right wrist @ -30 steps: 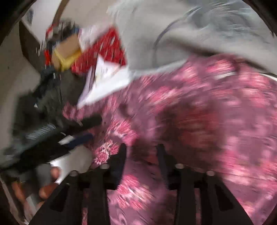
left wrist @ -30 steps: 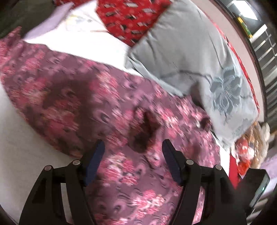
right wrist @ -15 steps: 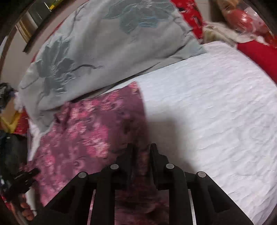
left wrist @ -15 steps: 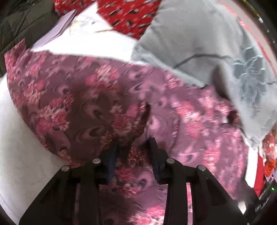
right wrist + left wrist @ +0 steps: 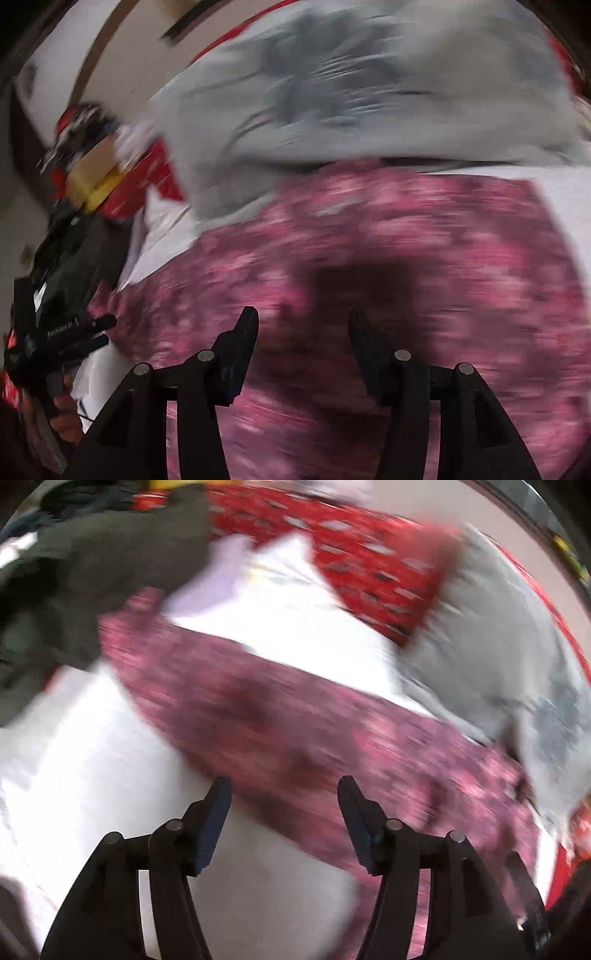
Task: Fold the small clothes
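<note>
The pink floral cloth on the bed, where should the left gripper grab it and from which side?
Probably the floral cloth's near long edge, just ahead of the open left gripper. It lies as a flat band across the white bedsheet, so come in low over the bare sheet and close the jaws on that edge. Blur hides any finer detail.
</note>
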`<state>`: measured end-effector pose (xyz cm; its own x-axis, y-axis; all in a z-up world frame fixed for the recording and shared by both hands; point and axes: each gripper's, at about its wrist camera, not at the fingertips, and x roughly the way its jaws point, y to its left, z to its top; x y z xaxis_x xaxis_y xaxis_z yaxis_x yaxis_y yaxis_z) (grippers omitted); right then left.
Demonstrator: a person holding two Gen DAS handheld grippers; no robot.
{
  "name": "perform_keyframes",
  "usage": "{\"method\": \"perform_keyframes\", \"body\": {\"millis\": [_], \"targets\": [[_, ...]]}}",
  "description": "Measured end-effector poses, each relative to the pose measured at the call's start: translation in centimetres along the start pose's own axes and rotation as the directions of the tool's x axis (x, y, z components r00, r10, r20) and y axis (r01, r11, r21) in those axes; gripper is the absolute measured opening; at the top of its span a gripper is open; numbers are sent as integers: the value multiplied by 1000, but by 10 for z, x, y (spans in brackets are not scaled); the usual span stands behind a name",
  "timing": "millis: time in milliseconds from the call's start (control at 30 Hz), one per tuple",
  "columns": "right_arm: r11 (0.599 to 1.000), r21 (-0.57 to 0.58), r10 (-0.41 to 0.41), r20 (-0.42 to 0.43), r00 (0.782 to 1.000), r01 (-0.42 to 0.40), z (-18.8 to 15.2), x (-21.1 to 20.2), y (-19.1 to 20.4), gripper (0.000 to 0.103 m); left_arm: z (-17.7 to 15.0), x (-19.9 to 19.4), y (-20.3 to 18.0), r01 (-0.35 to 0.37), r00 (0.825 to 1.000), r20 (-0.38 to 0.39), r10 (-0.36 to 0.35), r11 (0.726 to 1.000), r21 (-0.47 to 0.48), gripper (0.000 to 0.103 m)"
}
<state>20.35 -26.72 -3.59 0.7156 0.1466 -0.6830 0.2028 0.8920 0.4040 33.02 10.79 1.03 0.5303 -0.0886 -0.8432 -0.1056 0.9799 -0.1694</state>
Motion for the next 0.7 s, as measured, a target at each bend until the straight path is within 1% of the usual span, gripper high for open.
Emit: {"method": "perform_keyframes", "body": {"millis": [67,133,167,200,233,267,333,367,500,567,600,633,667,700], "targets": [[998,-64,20,-19,1000,-22,-2,23,35,53,17,4,37,-70,997,14,71,996,-46,59],[992,-120,21,-59,998,-28,-7,45,56,52,37,11,81,-111,994,8,112,988,-109,60],[990,-143,7,-86,996,-19,-12,56,63,59,45,17,97,-122,992,-4,123,983,-137,60],[985,-170,-20,-89,996,4,-19,68,70,62,52,24,113,-127,992,-21,125,978,-166,60],[975,-220,-33,-34,999,24,-27,71,77,71,59,32,127,-118,993,-38,112,974,-192,60],[965,-259,-41,-18,999,35,-32,72,83,75,65,40,134,-107,994,-55,98,972,-207,60],[955,-292,-66,-28,997,55,-31,74,91,79,75,59,146,-94,993,-85,76,967,-236,60],[952,-301,-66,-31,997,53,-32,74,93,81,78,65,148,-89,994,-91,69,967,-239,60],[956,-293,-40,-32,999,29,-32,77,92,82,89,96,143,-115,989,-114,92,971,-211,60],[960,-281,-22,-31,999,12,-30,72,85,83,94,107,143,-137,988,-98,119,968,-212,60],[962,-275,-14,-30,999,5,-30,72,85,83,96,109,143,-136,990,-70,123,966,-222,59],[963,-269,-5,-29,1000,-3,-31,71,84,83,98,109,143,-121,992,-48,113,966,-231,51],[965,-263,3,-28,1000,-10,-31,71,82,83,100,110,142,-101,995,-34,96,966,-236,38],[965,-261,7,-28,1000,-15,-32,70,81,83,101,111,141,-89,996,-33,84,968,-236,12]]}}
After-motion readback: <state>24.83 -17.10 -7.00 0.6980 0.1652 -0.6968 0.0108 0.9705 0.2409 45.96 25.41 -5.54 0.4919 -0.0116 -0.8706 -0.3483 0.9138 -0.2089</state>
